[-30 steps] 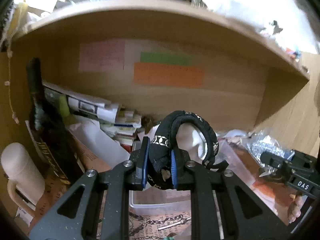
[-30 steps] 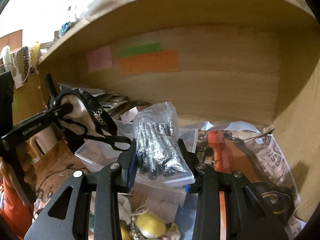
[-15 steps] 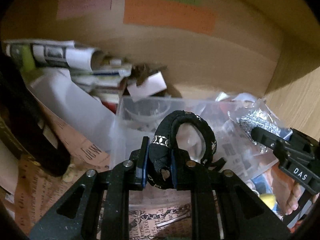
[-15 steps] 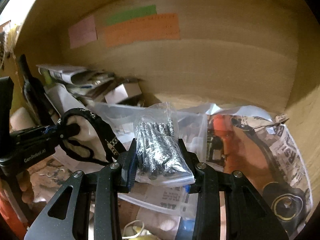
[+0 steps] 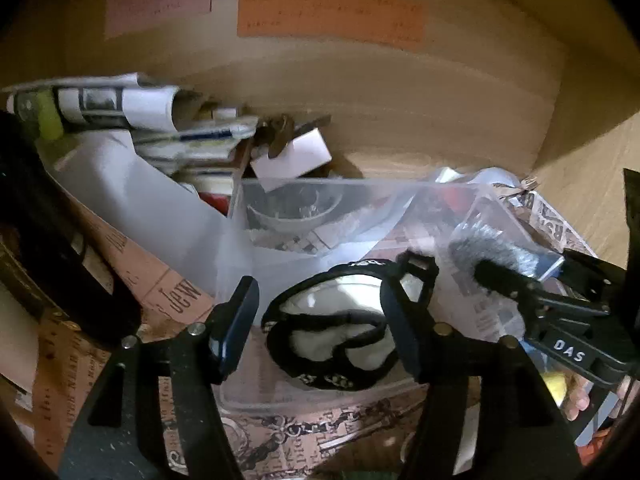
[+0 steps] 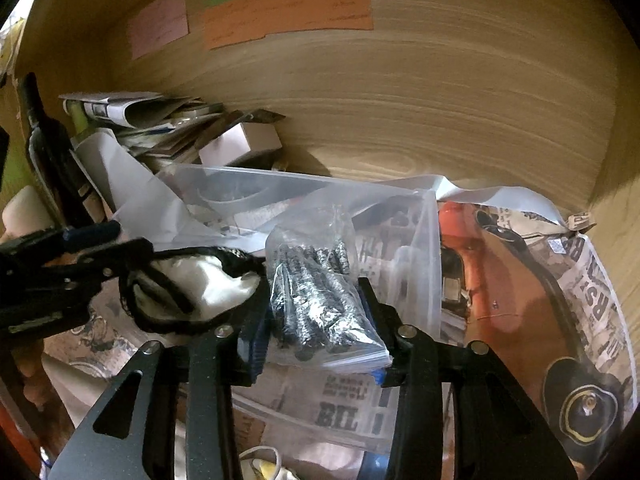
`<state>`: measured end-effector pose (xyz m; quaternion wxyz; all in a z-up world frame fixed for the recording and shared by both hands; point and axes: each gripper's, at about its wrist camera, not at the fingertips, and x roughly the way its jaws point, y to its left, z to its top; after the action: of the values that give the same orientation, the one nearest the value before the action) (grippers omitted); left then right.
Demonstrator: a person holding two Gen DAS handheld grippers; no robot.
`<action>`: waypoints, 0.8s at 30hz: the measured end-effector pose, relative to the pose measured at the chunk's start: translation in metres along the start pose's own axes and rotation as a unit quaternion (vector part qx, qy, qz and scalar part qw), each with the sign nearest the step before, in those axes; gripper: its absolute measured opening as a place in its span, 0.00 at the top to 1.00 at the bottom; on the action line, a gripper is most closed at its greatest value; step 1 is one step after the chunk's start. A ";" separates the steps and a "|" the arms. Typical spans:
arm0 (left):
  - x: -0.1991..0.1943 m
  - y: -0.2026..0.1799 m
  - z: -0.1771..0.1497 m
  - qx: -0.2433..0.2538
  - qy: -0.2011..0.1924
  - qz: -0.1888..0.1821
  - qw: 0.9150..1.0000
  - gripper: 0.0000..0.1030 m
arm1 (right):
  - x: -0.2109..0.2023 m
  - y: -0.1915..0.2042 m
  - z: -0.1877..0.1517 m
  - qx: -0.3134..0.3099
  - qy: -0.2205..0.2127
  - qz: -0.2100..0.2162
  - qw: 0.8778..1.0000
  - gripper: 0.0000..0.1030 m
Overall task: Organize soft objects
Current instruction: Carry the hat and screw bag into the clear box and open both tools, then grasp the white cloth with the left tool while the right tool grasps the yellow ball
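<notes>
A black-trimmed white cloth item (image 5: 340, 340) lies in a clear plastic tub (image 5: 320, 196) inside a wooden shelf bay. My left gripper (image 5: 320, 316) is open just above it, fingers on either side, not touching. The cloth also shows in the right wrist view (image 6: 192, 288). My right gripper (image 6: 316, 328) is shut on a clear bag of silver-black pieces (image 6: 316, 292), held over the tub's right part; the bag shows in the left wrist view (image 5: 492, 252).
Stacked papers and a white box (image 5: 292, 160) sit behind the tub at the back left. A dark bottle (image 6: 44, 148) stands at far left. Printed newspaper (image 6: 520, 300) lines the shelf floor. The wooden back wall (image 6: 400, 100) carries coloured paper labels.
Both grippers moved deeper into the shelf and lower over the tub. My left gripper opened and let the cloth item drop into the tub. The right still grips the bag.
</notes>
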<state>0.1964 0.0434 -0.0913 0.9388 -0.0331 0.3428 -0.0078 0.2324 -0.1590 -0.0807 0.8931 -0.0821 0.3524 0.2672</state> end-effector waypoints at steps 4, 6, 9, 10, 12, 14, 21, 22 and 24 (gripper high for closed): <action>-0.016 -0.001 0.003 0.002 -0.014 -0.006 1.000 0.32 | -0.012 0.002 0.003 -0.006 -0.018 -0.007 1.000 0.43; -0.027 0.000 0.005 0.001 -0.026 -0.009 1.000 0.28 | -0.024 0.004 0.005 -0.011 -0.035 -0.012 0.999 0.37; -0.049 -0.002 0.006 0.002 -0.050 -0.013 0.999 0.17 | -0.042 0.008 0.009 -0.020 -0.058 -0.016 0.998 0.28; -0.056 -0.002 0.007 0.003 -0.058 -0.014 0.998 0.13 | -0.049 0.008 0.011 -0.022 -0.068 -0.016 0.997 0.24; -0.070 -0.004 0.006 0.006 -0.076 -0.016 0.997 0.07 | -0.064 0.010 0.011 -0.026 -0.087 -0.018 0.996 0.19; -0.081 -0.005 0.004 0.006 -0.088 -0.018 0.996 0.04 | -0.077 0.012 0.010 -0.026 -0.100 -0.015 0.995 0.17; -0.096 -0.009 -0.015 0.010 -0.090 -0.035 0.995 0.02 | -0.103 0.012 -0.009 -0.025 -0.115 -0.005 0.993 0.15; -0.096 -0.010 -0.018 0.011 -0.087 -0.036 0.996 0.02 | -0.104 0.011 -0.012 -0.023 -0.113 -0.005 0.993 0.15; -0.094 -0.011 -0.026 0.013 -0.079 -0.035 0.996 0.02 | -0.103 0.009 -0.021 -0.022 -0.102 -0.006 0.995 0.15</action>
<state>0.1076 0.0340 -0.0500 0.9624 -0.0336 0.2660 -0.0428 0.1522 -0.2018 -0.0268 0.9238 -0.0762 0.2531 0.2769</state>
